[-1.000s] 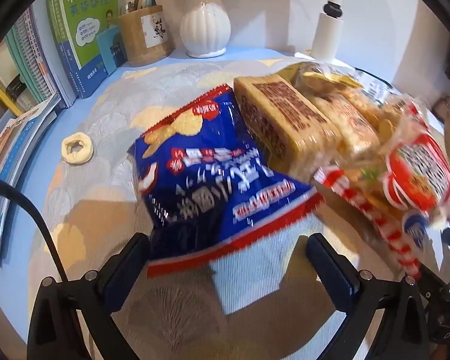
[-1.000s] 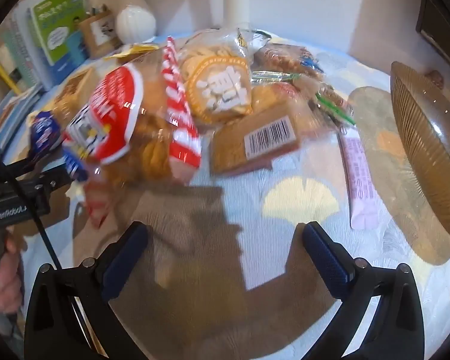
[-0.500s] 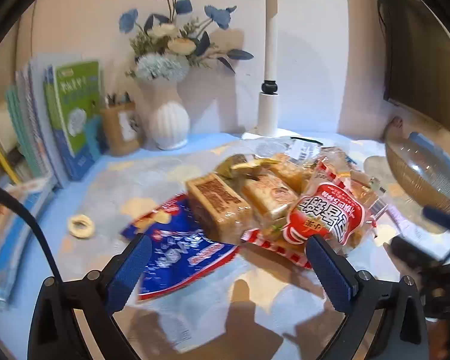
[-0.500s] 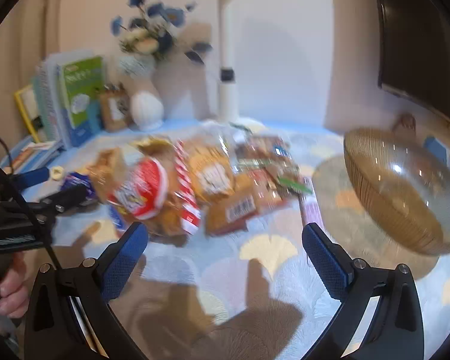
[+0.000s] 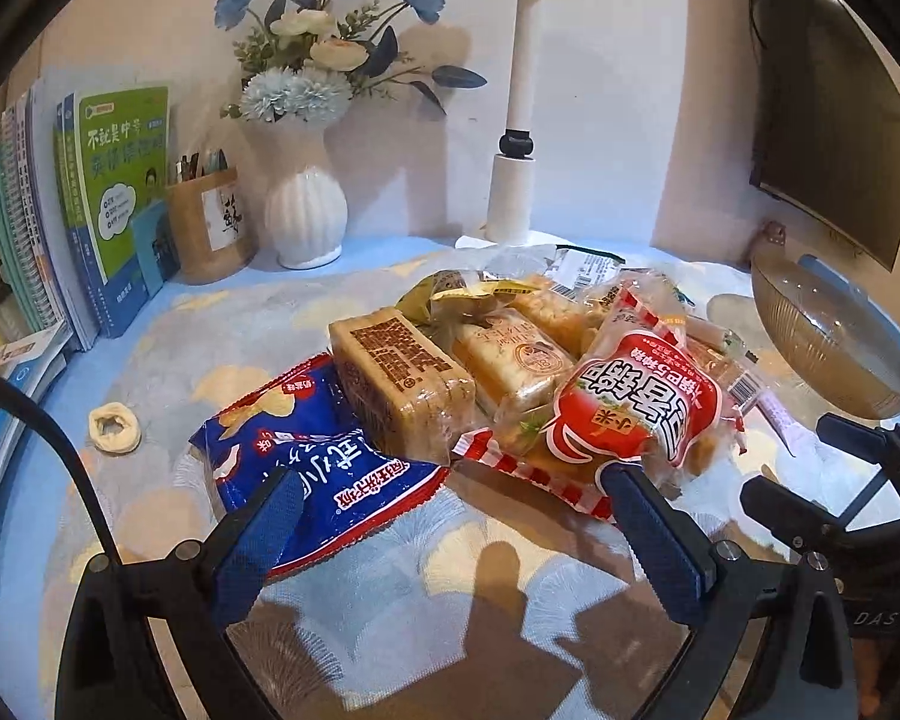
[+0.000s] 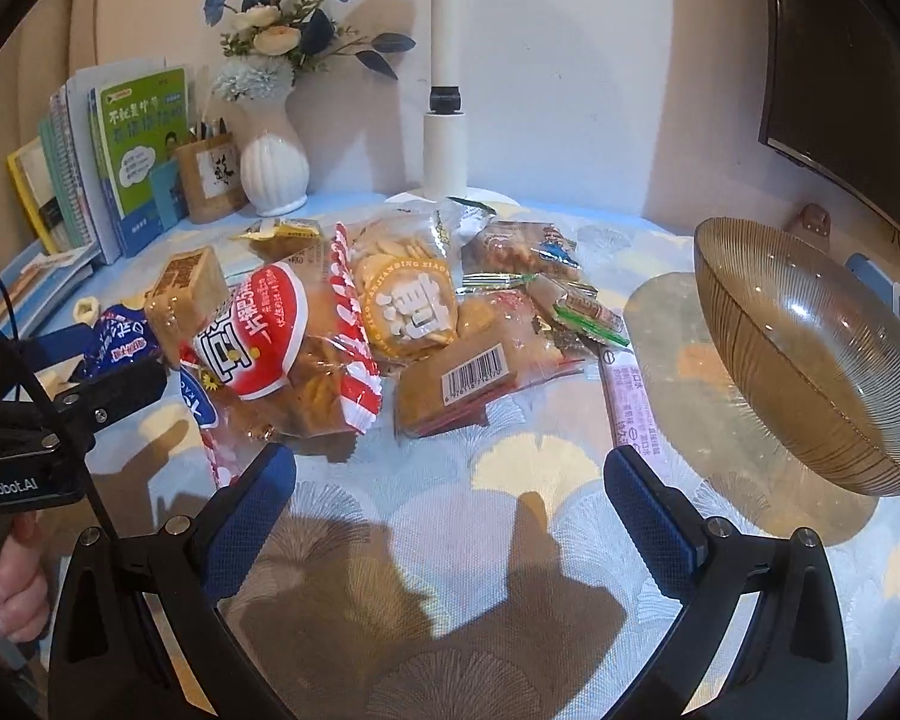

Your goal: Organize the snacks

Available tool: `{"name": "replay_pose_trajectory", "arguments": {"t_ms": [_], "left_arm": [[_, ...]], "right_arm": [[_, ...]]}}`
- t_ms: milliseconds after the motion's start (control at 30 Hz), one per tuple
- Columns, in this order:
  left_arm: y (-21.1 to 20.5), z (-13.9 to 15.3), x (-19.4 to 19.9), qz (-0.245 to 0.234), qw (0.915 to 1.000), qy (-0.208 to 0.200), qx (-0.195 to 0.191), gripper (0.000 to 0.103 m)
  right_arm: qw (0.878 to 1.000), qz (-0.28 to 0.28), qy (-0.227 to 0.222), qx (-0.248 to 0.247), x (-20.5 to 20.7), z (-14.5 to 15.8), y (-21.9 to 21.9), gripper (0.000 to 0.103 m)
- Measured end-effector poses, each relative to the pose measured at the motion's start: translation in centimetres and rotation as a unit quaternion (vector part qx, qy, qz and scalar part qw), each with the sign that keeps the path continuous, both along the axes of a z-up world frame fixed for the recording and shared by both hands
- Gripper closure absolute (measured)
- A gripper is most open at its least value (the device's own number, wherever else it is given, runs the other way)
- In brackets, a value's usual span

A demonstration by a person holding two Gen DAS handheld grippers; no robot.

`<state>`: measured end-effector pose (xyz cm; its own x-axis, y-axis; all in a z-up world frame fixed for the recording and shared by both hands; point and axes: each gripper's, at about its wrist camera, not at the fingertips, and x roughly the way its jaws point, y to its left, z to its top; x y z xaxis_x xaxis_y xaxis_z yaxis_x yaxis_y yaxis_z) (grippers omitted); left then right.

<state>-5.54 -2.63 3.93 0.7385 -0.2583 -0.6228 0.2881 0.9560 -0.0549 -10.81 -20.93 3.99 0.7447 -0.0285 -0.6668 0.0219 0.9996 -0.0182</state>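
A: Where are the snacks sitting?

B: They are lying in one loose heap in the middle of the table (image 6: 510,480). From the left wrist view, the blue chip bag (image 5: 306,456) is sitting at seven o'clock of the heap, partly under the brown cake block (image 5: 402,378), and the red-and-white cracker bag (image 5: 630,414) is leaning at four o'clock. The glass bowl (image 6: 810,360) is standing empty at three o'clock, apart from the heap.

A: And the grippers?

B: The left gripper (image 5: 450,534) is hovering with its jaws spread wide and gripping nothing; one blue finger is overlapping the chip bag's edge in the view. The right gripper (image 6: 450,516) is also gaping wide and empty, short of the heap.

A: So the sorting is not yet begun. How should the first pick go?

B: I'd judge the pink stick pack (image 6: 627,402) or the barcoded packet (image 6: 468,378) is lying freest, nearest the bowl. Taking a top or edge item is avoiding a slide. Pinching a crimped seam rather than the puffed belly is sparing the crackers, and lifting straight up is keeping neighbours from being dragged.
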Motion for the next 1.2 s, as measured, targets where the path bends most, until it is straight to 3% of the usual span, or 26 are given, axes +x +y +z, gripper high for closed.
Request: {"name": "replay_pose_trajectory", "arguments": {"t_ms": [1200], "left_arm": [[0.28, -0.02, 0.28, -0.004, 0.9999, 0.012, 0.002, 0.001]], "right_arm": [[1.000, -0.015, 0.022, 0.005, 0.79, -0.73, -0.61, 0.000]]}}
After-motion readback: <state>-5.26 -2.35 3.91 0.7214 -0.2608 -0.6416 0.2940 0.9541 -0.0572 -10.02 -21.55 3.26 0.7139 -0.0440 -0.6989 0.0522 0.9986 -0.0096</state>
